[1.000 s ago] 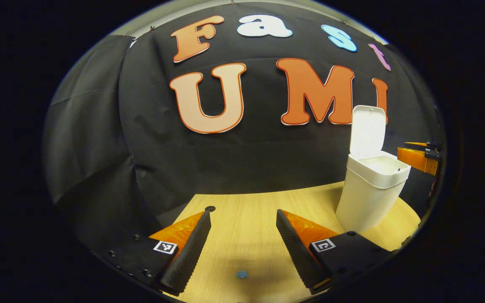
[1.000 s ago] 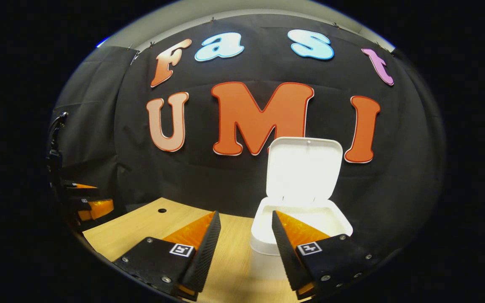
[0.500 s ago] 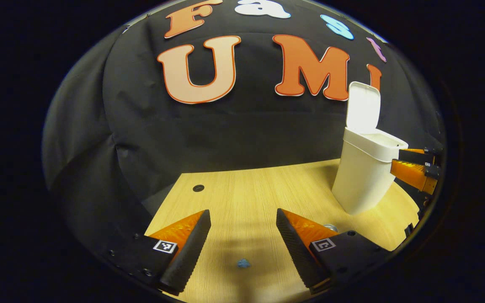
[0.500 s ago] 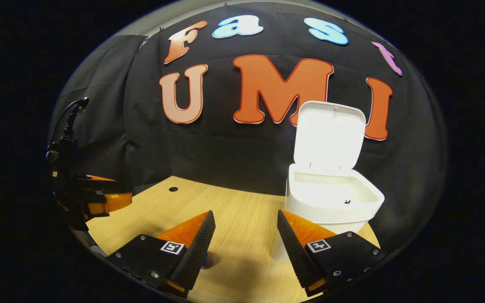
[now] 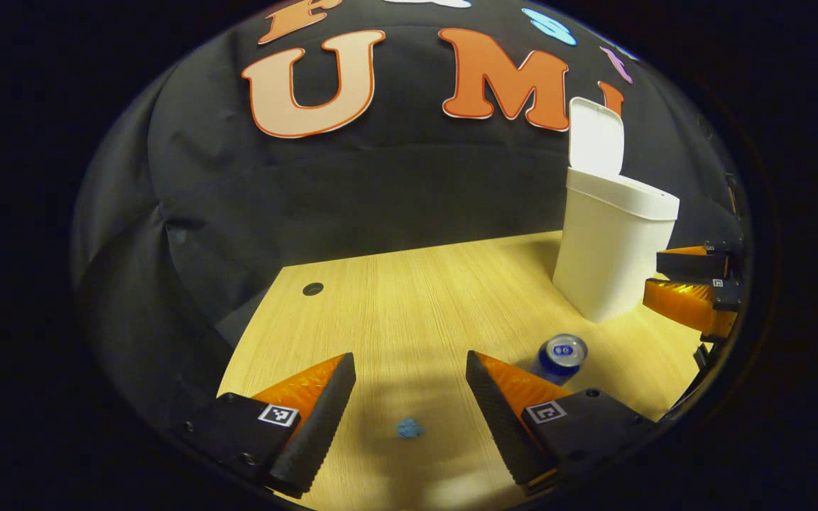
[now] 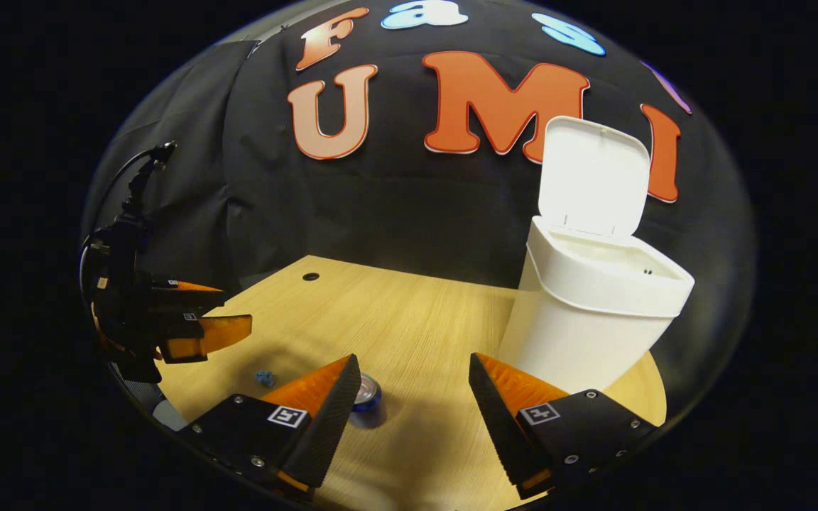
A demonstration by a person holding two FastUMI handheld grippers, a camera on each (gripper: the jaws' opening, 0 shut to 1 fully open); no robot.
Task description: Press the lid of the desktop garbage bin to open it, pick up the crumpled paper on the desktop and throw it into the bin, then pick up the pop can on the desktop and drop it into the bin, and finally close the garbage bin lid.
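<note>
Pale wooden desktop (image 5: 409, 312) carries a white plastic bin (image 5: 611, 248), lid (image 6: 593, 177) upright, a blue pop can (image 5: 562, 355) and small blue crumpled paper (image 5: 409, 427). Left gripper (image 5: 409, 404) and right gripper (image 6: 412, 408) hover empty, jaws wide; the right gripper view reveals the bin's open rim.

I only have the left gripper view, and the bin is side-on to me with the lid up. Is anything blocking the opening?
Observer: The right gripper view sees the bin from the front. Its lid stands upright behind the opening, and nothing lies across the rim.
Operator: I barely see the right gripper at my edge. Are its fingers apart?
Observer: Yes, the right gripper has its fingers wide apart and holds nothing.
Operator: Where is the pop can relative to it?
Observer: The pop can sits on the desk partly hidden behind the finger on the left of that view, not between the fingers.
</note>
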